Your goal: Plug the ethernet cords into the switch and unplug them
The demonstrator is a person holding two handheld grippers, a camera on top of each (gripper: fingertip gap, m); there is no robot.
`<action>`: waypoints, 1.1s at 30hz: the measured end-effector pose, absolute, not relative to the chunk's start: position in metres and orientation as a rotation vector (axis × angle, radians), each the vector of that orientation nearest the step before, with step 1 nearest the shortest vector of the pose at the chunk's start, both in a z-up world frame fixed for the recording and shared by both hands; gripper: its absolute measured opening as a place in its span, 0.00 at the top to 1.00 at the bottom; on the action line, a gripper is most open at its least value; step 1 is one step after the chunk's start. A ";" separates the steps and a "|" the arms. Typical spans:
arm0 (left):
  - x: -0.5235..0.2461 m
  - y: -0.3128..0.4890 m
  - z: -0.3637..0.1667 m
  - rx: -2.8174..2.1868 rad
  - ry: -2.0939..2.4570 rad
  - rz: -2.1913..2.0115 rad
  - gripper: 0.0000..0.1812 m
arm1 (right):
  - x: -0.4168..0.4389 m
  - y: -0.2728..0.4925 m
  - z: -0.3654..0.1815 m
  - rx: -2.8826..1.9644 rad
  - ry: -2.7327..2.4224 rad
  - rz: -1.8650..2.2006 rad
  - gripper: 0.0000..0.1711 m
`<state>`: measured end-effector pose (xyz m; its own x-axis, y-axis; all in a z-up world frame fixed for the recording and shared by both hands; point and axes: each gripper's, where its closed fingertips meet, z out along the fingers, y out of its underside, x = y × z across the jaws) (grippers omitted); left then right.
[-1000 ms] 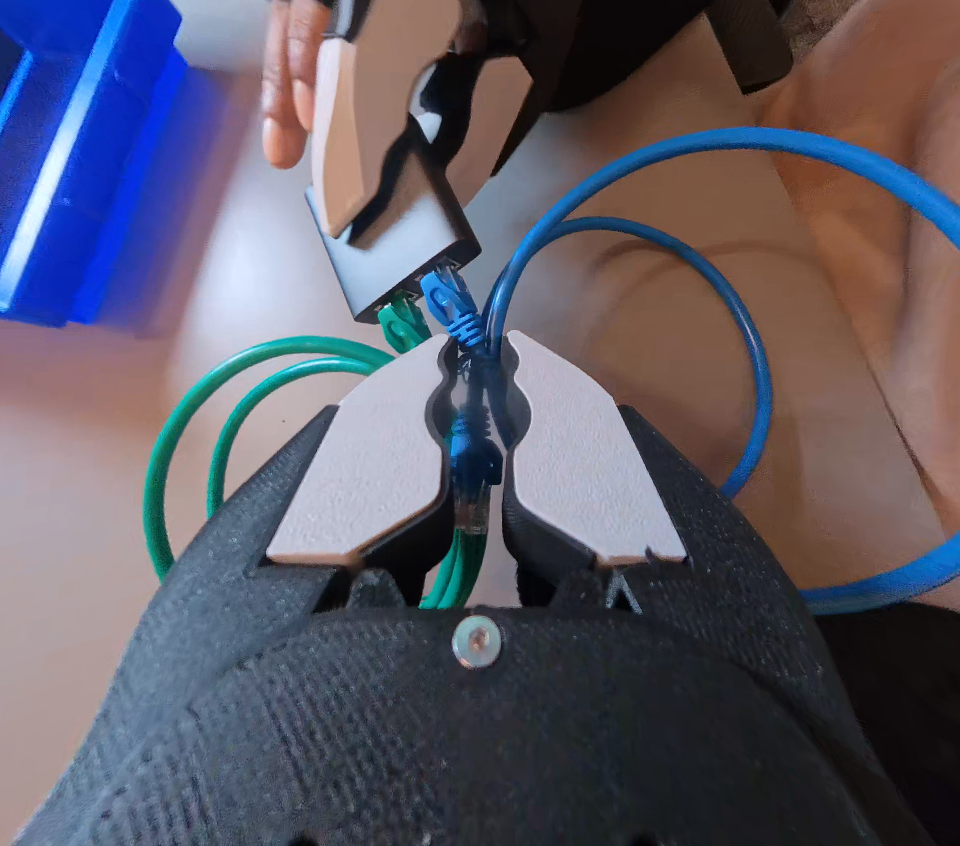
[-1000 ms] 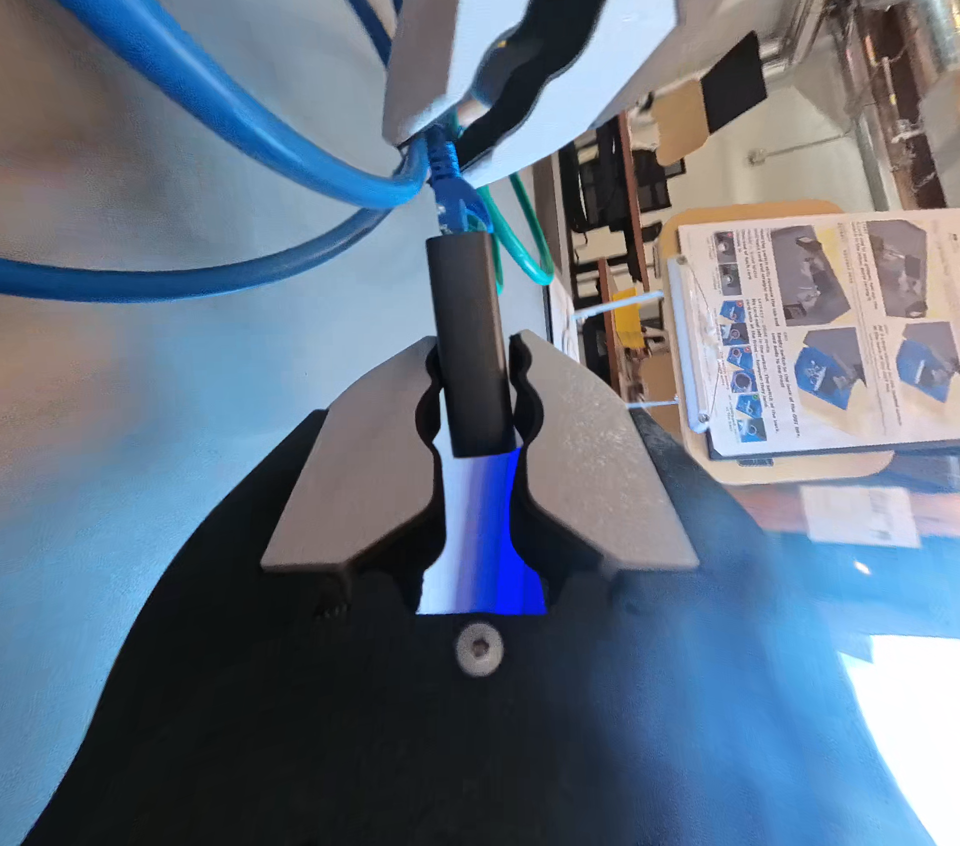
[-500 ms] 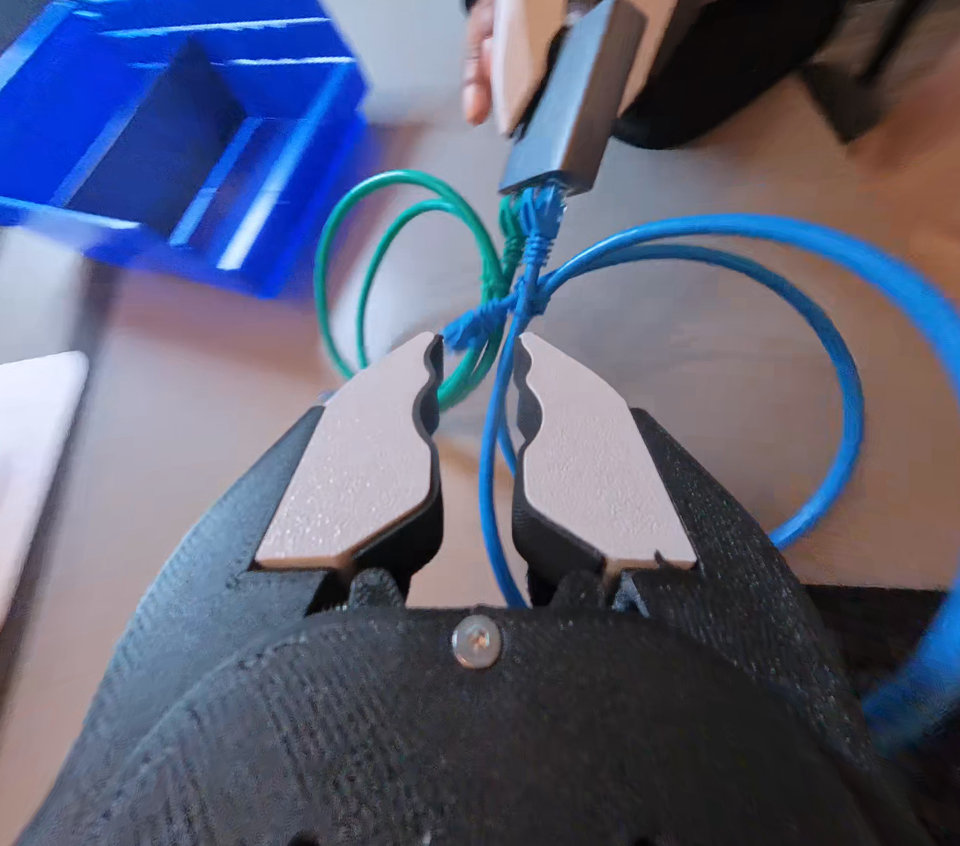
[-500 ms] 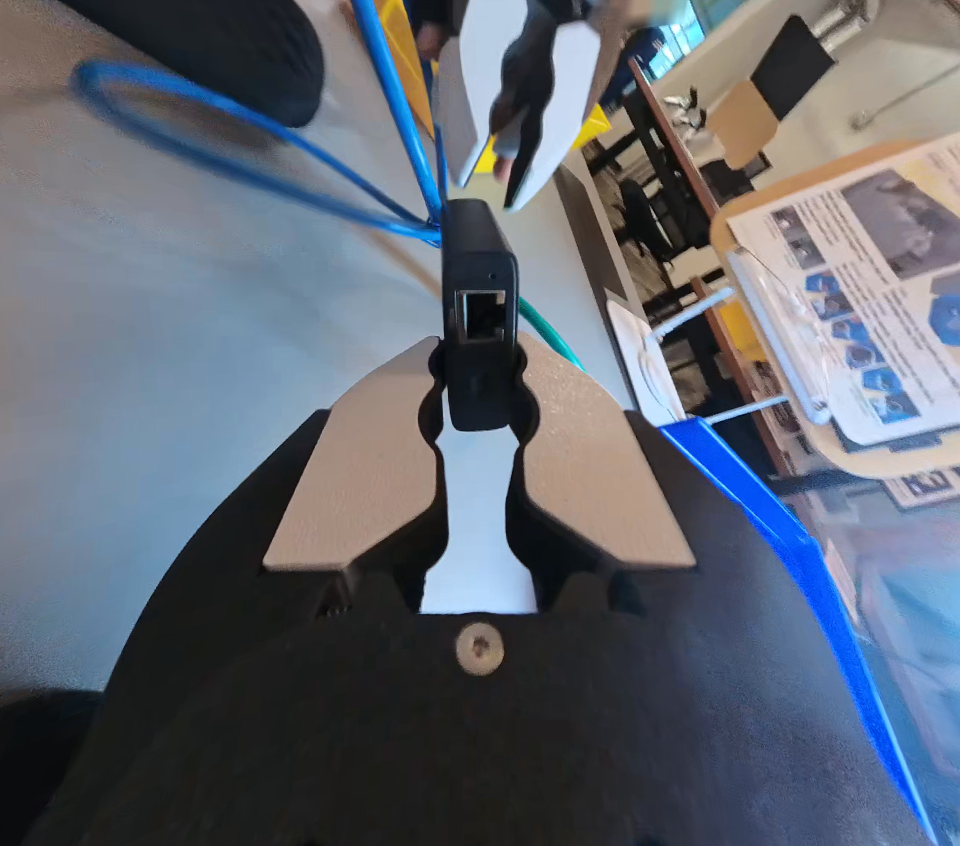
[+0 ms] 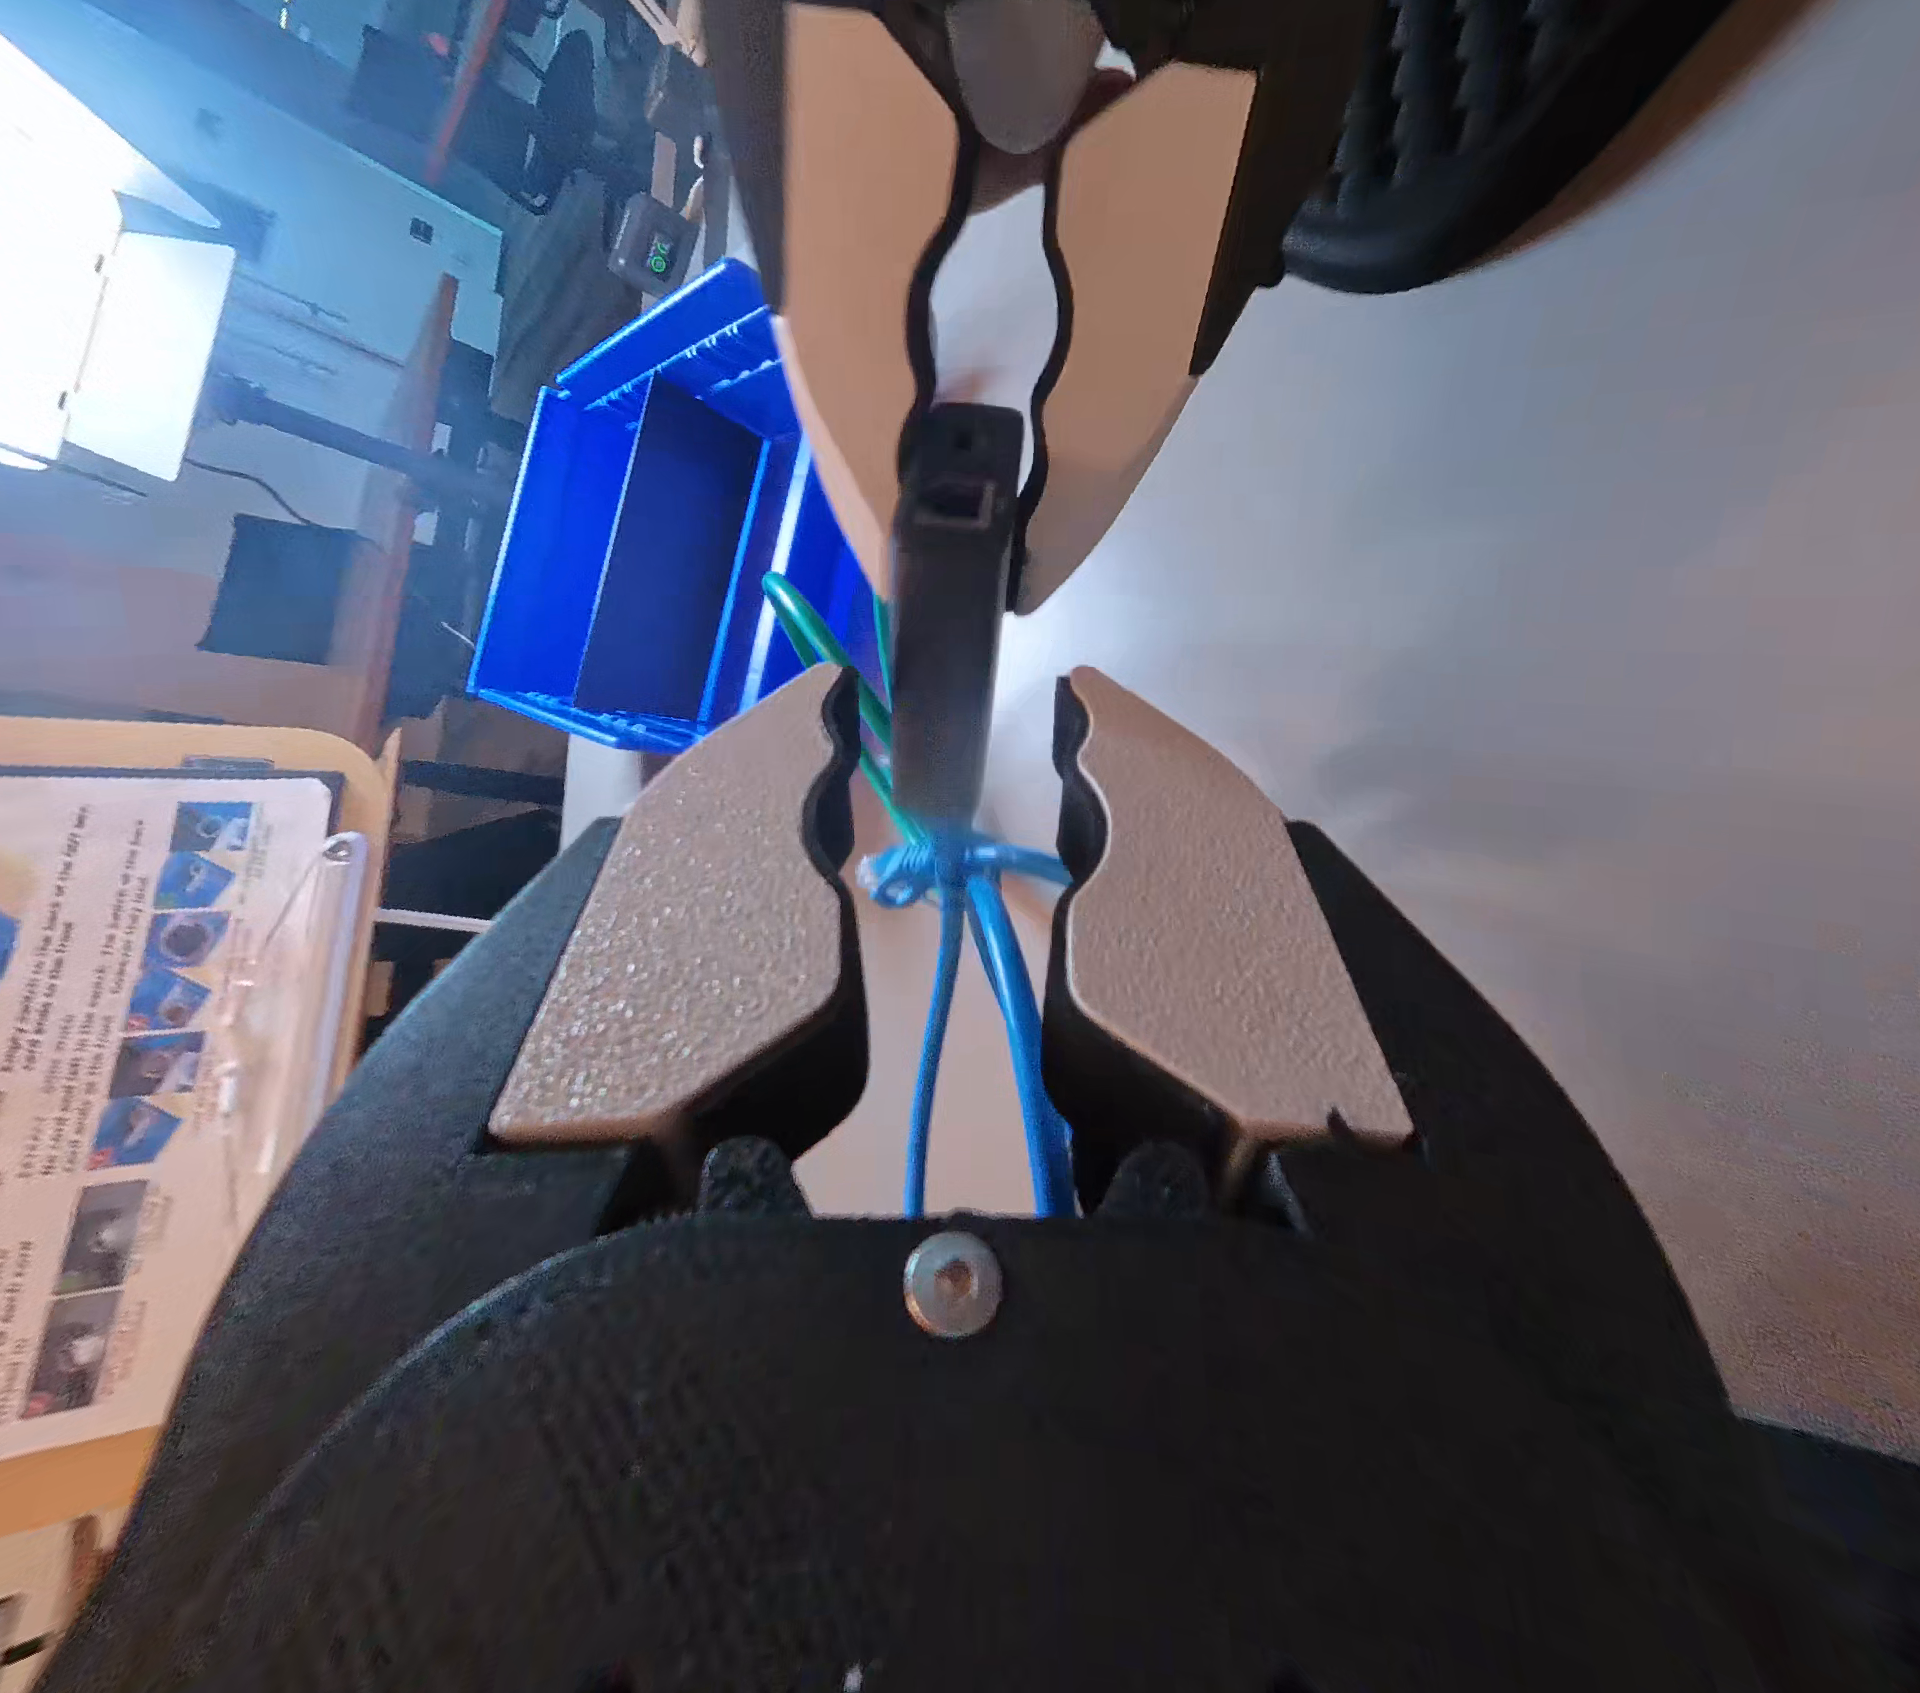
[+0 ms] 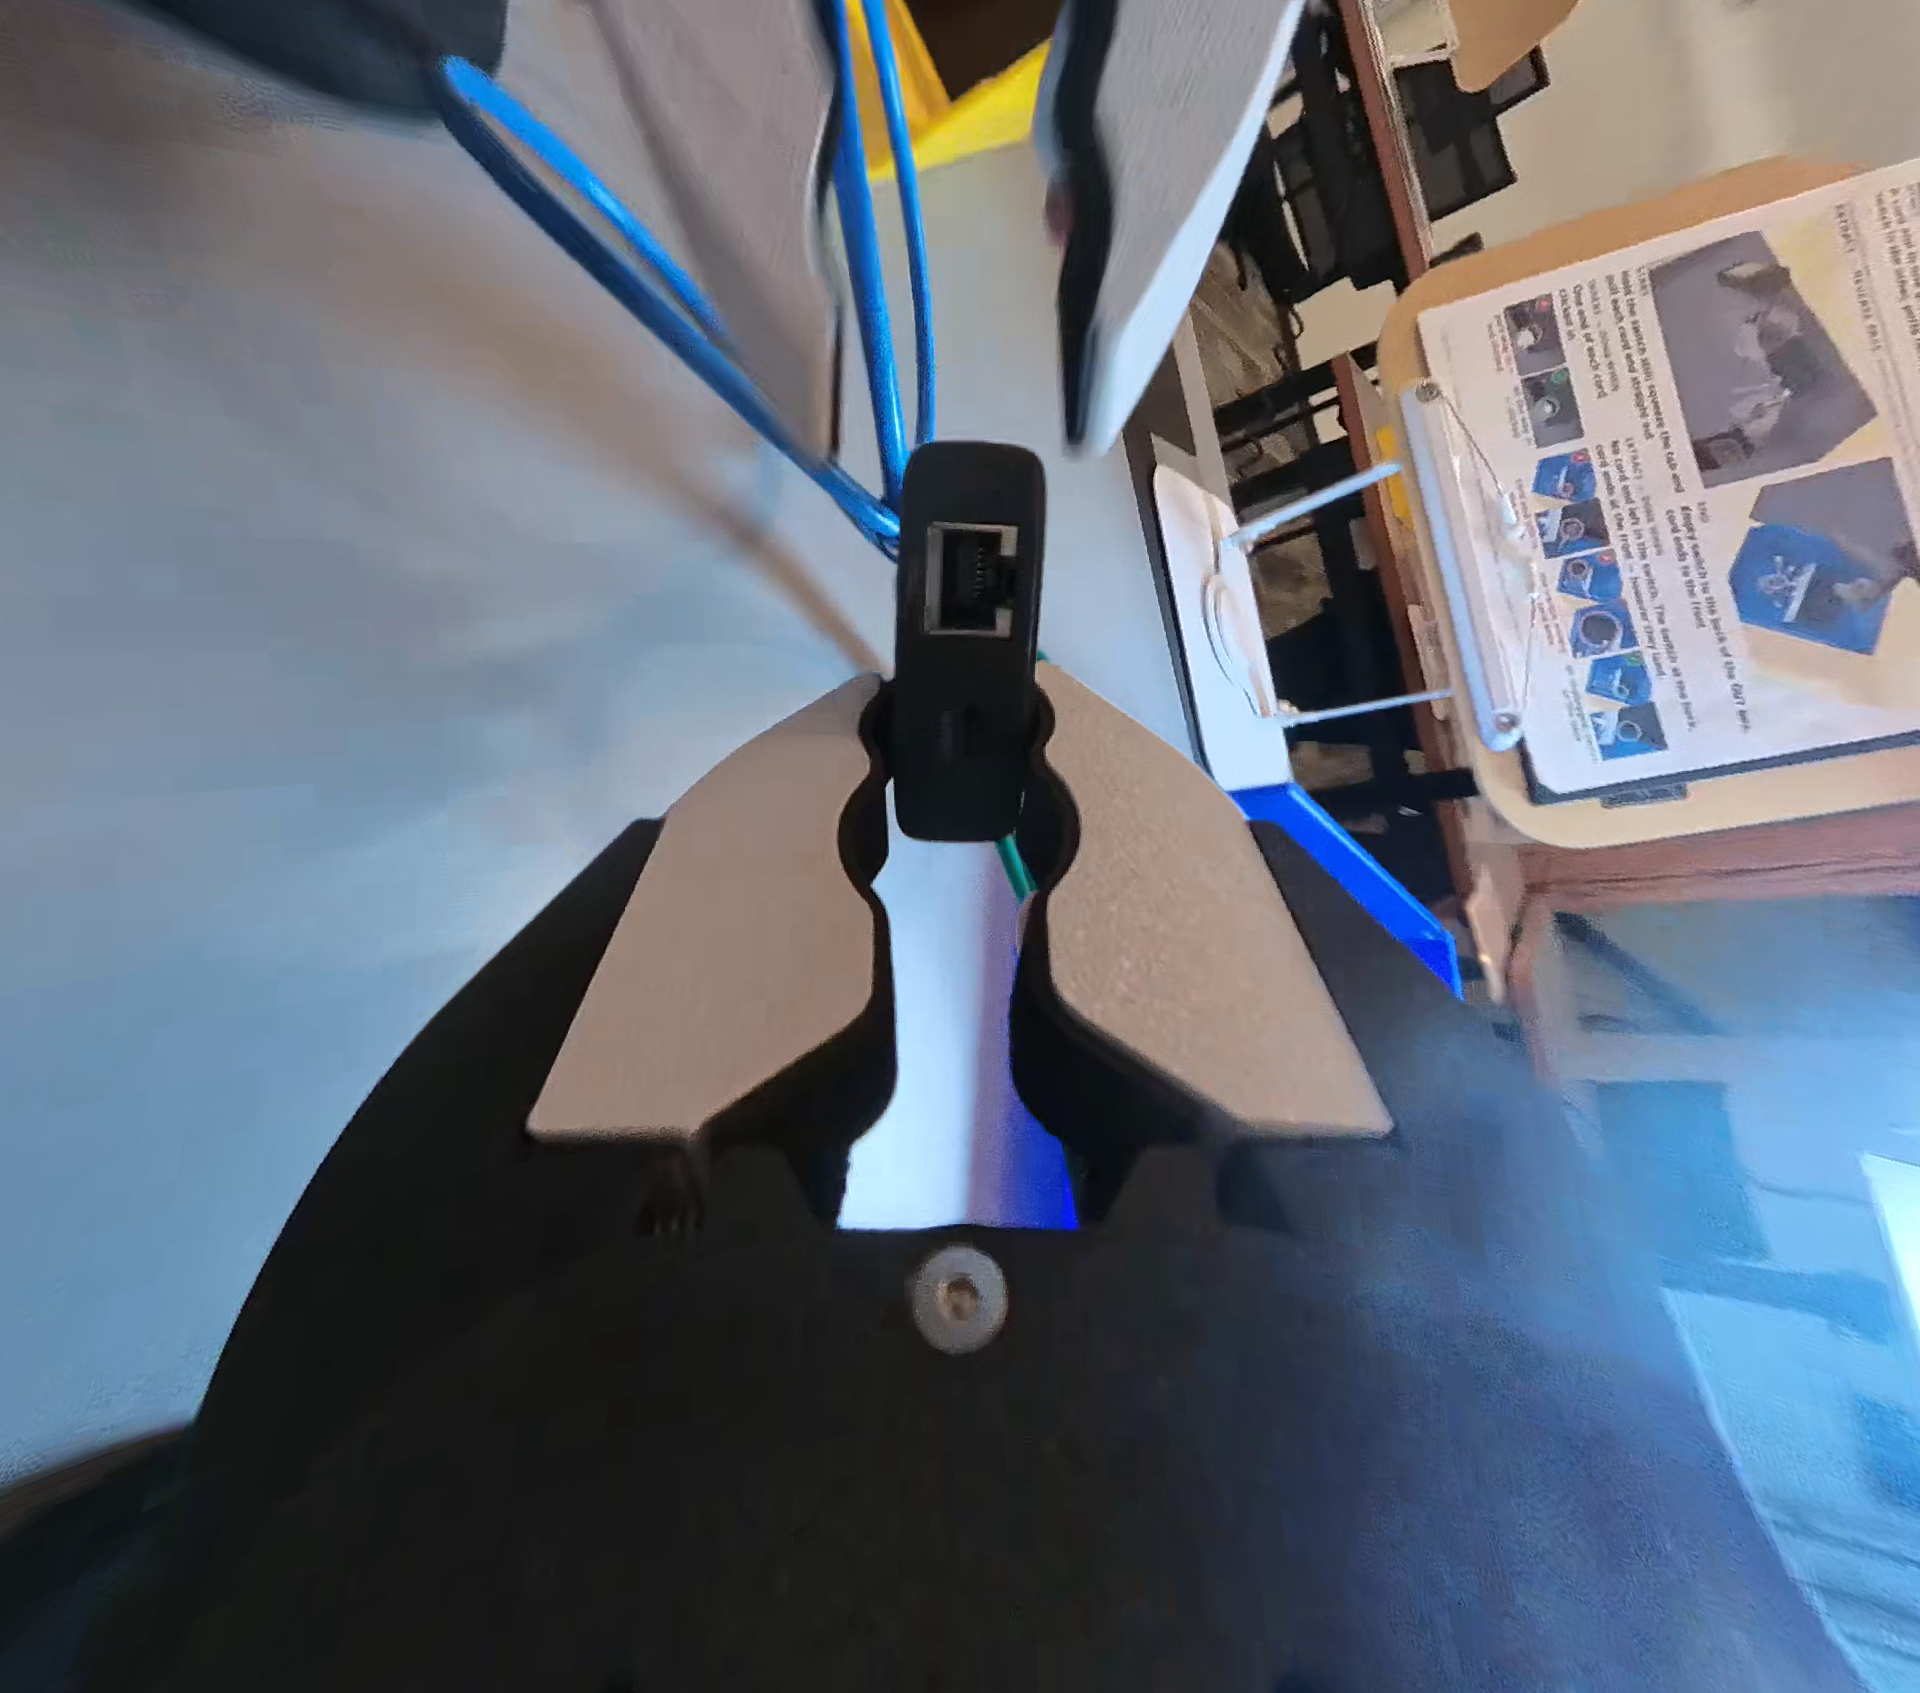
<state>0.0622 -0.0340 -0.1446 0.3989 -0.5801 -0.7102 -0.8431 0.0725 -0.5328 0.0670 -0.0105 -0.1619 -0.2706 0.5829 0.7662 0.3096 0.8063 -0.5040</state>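
Observation:
My right gripper [image 6: 961, 708] is shut on the black switch [image 6: 968, 604], which has an empty port facing the right wrist camera. In the left wrist view the right gripper [image 5: 956, 542] hangs from above, and the switch [image 5: 940, 656] points down between my left gripper's fingertips. My left gripper [image 5: 951, 708] is open around the switch's near end, touching nothing I can see. The blue cord [image 5: 940, 1020] leaves that end and runs loosely between the left fingers. The green cord [image 5: 821, 635] leaves beside it. The left gripper [image 6: 951, 355] shows blurred above the switch.
A blue divided bin [image 5: 644, 563] stands on the white table [image 5: 1507, 708] behind the switch. A stand with a picture sheet [image 6: 1662, 500] is off the table's edge. A yellow bin [image 6: 935, 64] lies beyond the left gripper. A dark sleeve [image 5: 1610, 33] is close. Less than 4 cm separates the two grippers' tips.
My left gripper has let go of the blue cord and opened wider. Both grippers have turned and closed in, so the switch's cord end now sits between the left fingertips.

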 end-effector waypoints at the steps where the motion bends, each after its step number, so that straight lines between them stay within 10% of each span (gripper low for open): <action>1: 0.062 -0.028 -0.142 -1.598 1.296 0.347 0.84 | 0.063 -0.015 -0.153 -0.681 -1.873 0.347 0.88; 12: 0.033 -0.028 -0.024 -1.168 0.978 -0.080 0.89 | 0.069 0.023 -0.021 -0.684 -1.439 0.820 0.84; 18: 0.018 -0.035 -0.022 -1.080 0.901 -0.348 0.89 | 0.077 0.027 -0.062 -0.722 -1.588 0.910 0.86; 24: 0.039 -0.039 -0.030 -1.023 0.912 -0.524 0.89 | 0.033 -0.003 -0.103 -0.793 -1.617 1.002 0.67; 33: 0.012 -0.012 -0.091 -1.377 1.006 -0.233 0.86 | 0.025 0.034 -0.136 -0.832 -1.743 0.535 0.89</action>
<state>0.0118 -0.0118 -0.0911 0.5862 -0.6715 -0.4534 -0.4036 0.2432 -0.8820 0.0246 0.0337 -0.1359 -0.1749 0.7546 0.6324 0.2702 0.6544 -0.7062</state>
